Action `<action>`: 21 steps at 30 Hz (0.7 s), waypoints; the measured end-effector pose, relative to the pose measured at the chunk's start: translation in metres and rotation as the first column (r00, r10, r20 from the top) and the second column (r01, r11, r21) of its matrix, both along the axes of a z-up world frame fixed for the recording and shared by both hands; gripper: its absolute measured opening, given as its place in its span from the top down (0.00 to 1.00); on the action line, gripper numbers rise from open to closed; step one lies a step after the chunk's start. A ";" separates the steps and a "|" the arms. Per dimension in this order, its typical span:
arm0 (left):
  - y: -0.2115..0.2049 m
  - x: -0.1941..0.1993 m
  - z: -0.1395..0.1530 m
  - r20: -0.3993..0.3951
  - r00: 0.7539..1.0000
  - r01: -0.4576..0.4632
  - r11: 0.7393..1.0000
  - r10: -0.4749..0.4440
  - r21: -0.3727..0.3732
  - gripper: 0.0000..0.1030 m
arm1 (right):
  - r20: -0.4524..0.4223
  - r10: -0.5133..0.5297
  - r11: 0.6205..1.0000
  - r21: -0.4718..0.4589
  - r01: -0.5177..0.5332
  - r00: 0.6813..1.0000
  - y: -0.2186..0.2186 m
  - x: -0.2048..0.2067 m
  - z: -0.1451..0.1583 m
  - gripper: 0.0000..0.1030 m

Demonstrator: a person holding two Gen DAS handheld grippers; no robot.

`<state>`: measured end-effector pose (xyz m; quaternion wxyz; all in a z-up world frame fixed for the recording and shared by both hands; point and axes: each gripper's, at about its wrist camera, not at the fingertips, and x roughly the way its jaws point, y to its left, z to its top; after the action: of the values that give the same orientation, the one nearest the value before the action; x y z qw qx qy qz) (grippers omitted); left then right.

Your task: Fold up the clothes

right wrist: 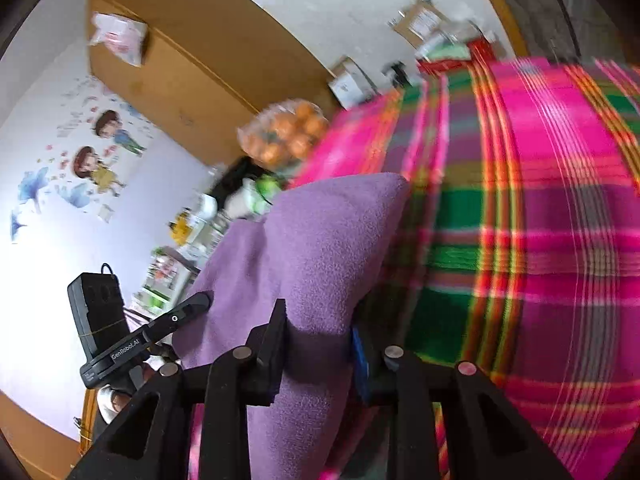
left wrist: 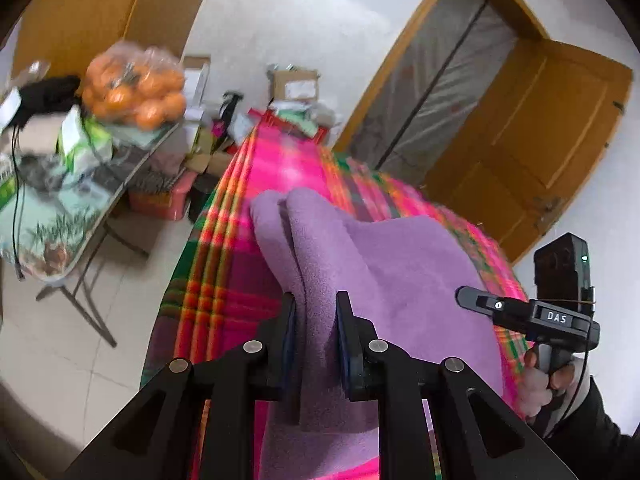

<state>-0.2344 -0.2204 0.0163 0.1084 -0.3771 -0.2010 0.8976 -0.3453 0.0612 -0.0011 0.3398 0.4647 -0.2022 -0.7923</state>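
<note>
The purple fleece garment (left wrist: 384, 264) hangs between the two grippers above a bed spread with a pink-and-green plaid blanket (left wrist: 224, 264), carried rather than laid flat. In the left wrist view, the left gripper (left wrist: 317, 312) has its fingers clamped on a doubled edge of the fleece: two layers bunch between the pads, and a rounded fold stands up just beyond the tips. In the right wrist view, the right gripper (right wrist: 318, 320) has a thick wad of the same cloth between its fingers, which stand wider apart than the left pair; the fabric fills the gap on the left side, but whether the blue-padded finger on the right presses on it cannot be told for certain. No sleeve, collar or hem can be made out, so what kind of clothing it is stays unclear. The fold looks about midway at most: the cloth seems doubled over once, held by both ends, yet it is not set down on the blanket, not smoothed, and no neat stack shows anywhere on the bed. What is left, by this reading, is to lower the garment, lay it flat, and make any further fold. A side table with a bag of oranges (left wrist: 136, 88) stands beside the bed, well apart from the work.
</note>
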 end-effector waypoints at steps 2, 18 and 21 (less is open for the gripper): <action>-0.006 0.000 -0.014 0.036 0.999 -0.005 0.999 0.004 0.031 0.78 | 0.021 -0.019 1.000 0.002 0.019 1.000 0.006 0.000 -0.010 0.60; 0.033 0.051 -0.002 -0.028 1.000 -0.016 0.983 0.011 -0.183 0.80 | -0.190 0.099 0.957 0.287 -0.041 0.977 -0.019 0.081 0.002 0.60; 0.036 0.052 0.000 -0.024 1.000 -0.015 0.978 0.010 -0.210 0.80 | -0.184 0.101 0.957 0.287 -0.045 0.978 -0.017 0.080 0.009 0.64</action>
<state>-0.1822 -0.1841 0.0161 0.0647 -0.3747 -0.1060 0.9188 -0.2653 0.0443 0.0080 0.3176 0.4350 -0.0356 -0.8418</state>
